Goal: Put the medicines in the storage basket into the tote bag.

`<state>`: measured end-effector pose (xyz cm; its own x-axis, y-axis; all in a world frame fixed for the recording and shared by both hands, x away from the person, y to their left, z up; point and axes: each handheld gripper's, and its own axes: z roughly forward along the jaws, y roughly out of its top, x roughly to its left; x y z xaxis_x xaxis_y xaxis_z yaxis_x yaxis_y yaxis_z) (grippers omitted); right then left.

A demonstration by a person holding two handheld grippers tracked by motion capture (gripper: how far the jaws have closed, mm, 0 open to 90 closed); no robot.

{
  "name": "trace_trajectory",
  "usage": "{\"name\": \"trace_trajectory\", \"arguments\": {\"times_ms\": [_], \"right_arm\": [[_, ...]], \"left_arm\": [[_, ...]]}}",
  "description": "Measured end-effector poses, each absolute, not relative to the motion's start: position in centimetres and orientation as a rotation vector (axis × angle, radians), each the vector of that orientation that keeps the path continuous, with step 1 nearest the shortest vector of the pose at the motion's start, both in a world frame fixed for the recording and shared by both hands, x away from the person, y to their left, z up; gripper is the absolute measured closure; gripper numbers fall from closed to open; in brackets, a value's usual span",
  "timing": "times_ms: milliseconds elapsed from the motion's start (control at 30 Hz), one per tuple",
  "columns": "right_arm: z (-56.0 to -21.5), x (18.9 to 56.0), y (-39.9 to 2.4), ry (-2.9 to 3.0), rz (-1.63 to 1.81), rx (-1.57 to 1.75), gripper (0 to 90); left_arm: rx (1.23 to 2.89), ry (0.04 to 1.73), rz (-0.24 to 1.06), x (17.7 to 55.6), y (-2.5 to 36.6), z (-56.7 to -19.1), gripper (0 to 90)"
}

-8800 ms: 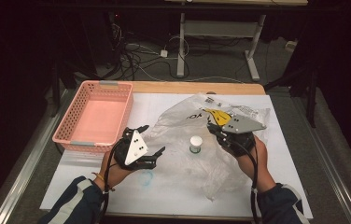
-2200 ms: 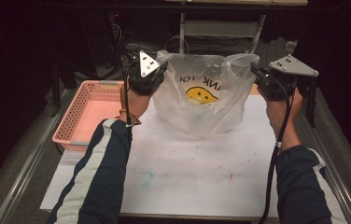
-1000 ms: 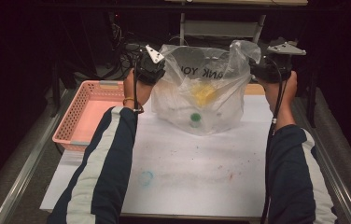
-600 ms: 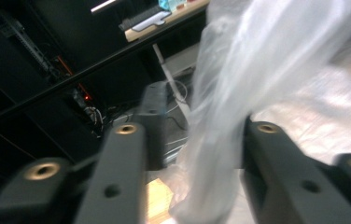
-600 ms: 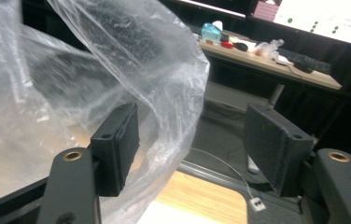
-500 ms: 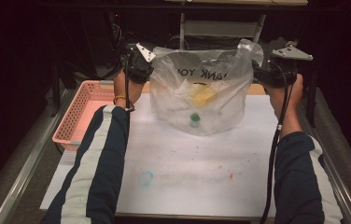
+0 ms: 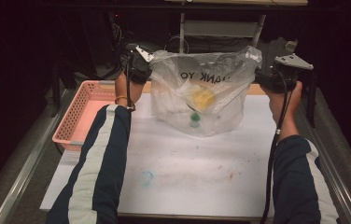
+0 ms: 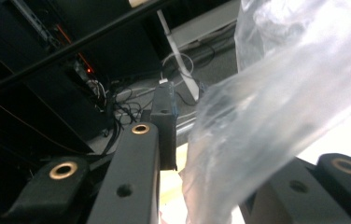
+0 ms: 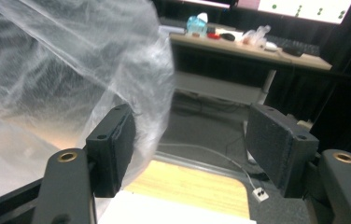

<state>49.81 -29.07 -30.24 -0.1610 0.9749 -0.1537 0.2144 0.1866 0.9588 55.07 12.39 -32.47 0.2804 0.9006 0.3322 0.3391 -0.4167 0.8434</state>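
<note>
A clear plastic bag (image 7: 206,100) hangs stretched between the two grippers above the far edge of the table (image 7: 201,177), its bottom resting on the white surface. The left gripper (image 7: 138,65) pinches the bag's upper left corner. The right gripper (image 7: 281,74) is at the upper right corner with its jaws spread, film draped over one pad (image 9: 113,144).

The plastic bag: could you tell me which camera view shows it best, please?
The high view: the whole plastic bag shows, lifted, with lettering and contents. The left gripper view shows a bunched strip between the jaws; the right gripper view shows film beside one pad.
</note>
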Motion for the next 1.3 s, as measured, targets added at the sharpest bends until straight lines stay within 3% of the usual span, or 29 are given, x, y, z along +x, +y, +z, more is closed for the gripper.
{"name": "trace_trajectory", "arguments": {"times_ms": [300, 467, 733, 833, 1067, 1167, 1233, 1300], "right_arm": [[-27.7, 47.4, -30.7, 1.512, 1.114, 1.109, 28.8], [-26.8, 46.4, -30.8, 1.519, 1.156, 1.075, 26.6], [-25.6, 45.8, -29.2, 1.531, 1.211, 1.062, 22.9], [-25.5, 45.9, -28.5, 1.575, 1.202, 1.047, 20.9], [-25.9, 45.2, -28.0, 1.64, 1.22, 1.03, 17.2], [-26.1, 44.6, -27.7, 1.642, 1.228, 0.995, 16.2], [-26.0, 44.0, -27.6, 1.629, 1.247, 0.975, 16.0], [-25.9, 43.4, -27.7, 1.614, 1.271, 0.968, 15.8]], "left_arm": [[1.836, 1.075, 1.135, 53.8, 12.5, -29.3, 60.4], [1.885, 1.098, 1.158, 54.0, 12.9, -29.4, 72.3], [1.916, 1.091, 1.131, 54.3, 12.4, -30.2, 72.1], [1.919, 1.083, 1.116, 54.3, 11.9, -30.7, 65.4], [1.917, 1.1, 1.101, 54.1, 12.6, -31.5, 63.9], [1.895, 1.079, 1.059, 53.6, 13.2, -31.5, 48.1], [1.873, 1.056, 1.041, 53.0, 13.5, -31.3, 45.1], [1.854, 1.029, 1.02, 52.3, 13.7, -30.9, 34.2]]}}
